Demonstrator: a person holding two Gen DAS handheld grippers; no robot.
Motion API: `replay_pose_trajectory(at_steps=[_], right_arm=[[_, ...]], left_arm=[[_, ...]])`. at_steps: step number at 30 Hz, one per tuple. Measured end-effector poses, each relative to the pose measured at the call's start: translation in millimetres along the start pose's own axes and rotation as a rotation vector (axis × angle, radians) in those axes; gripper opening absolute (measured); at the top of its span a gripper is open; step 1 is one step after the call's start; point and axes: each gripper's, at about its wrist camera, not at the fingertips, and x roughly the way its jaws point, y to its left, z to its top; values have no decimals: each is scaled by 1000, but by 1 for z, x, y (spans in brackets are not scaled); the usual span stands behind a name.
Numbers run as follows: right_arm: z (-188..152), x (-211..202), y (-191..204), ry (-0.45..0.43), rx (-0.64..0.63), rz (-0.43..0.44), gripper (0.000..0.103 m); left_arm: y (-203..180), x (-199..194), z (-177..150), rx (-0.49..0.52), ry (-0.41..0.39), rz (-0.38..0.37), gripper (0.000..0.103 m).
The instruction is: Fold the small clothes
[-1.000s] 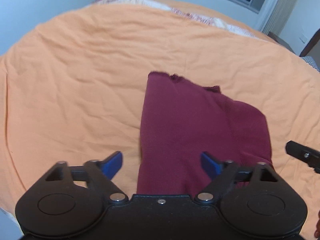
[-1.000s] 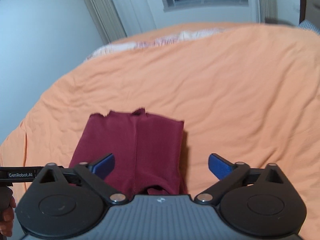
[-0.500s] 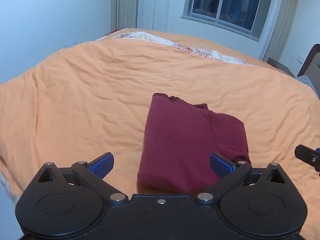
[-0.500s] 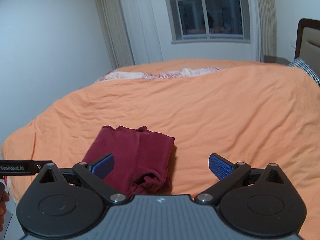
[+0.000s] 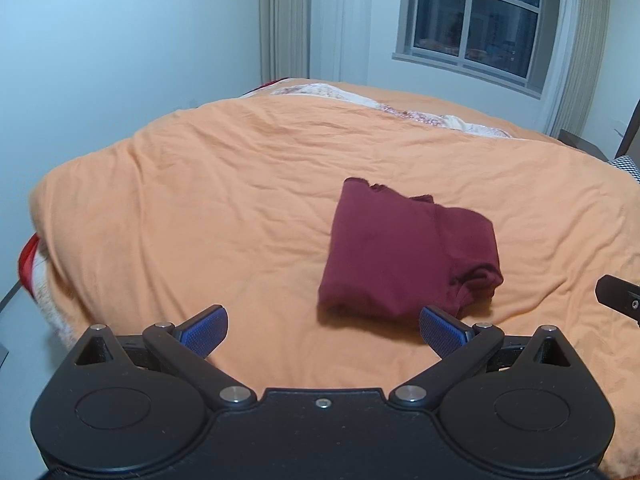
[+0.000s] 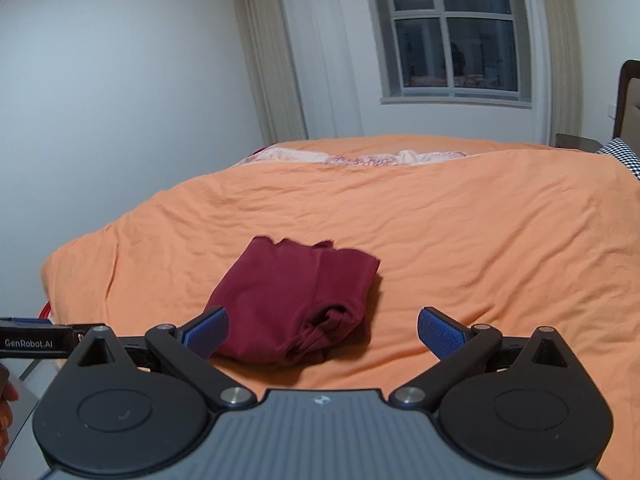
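A dark red garment [image 5: 408,256] lies folded into a compact rectangle on the orange bedspread [image 5: 224,216]. In the right wrist view the same red garment [image 6: 296,300] sits left of centre, its bunched edge facing me. My left gripper [image 5: 322,330] is open, held back and above the bed, with the garment just beyond its right fingertip. My right gripper [image 6: 322,332] is open too, nothing between its blue pads, the garment beyond its left fingertip. A tip of the right gripper's body [image 5: 618,294] shows at the left wrist view's right edge.
The bed fills the room ahead, with patterned bedding [image 6: 360,158] at its far side and a checked pillow [image 6: 622,156] by the headboard [image 6: 628,100]. A window [image 6: 452,36] with curtains is on the far wall. The left gripper's body [image 6: 36,342] and a hand show at left.
Both grippers have drawn back and risen from the garment, so more of the bed and room shows. The folded garment stays where it lay. Both stayed open.
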Motion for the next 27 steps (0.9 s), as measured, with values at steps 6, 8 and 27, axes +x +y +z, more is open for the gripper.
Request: replay_pose_trajectory(at_steps=[6,8,27], right_arm=[[-13,-9,8,28,2,11,103],[-15,-12,10,29,-4,8,103],[-72,-36,58,81,61,-77,103]], left_arm=[[13,-12,-19,-2,16,28,102],[17,-14,-24,3,12,25,102],[68,-21,-62,94,43,-31,102]])
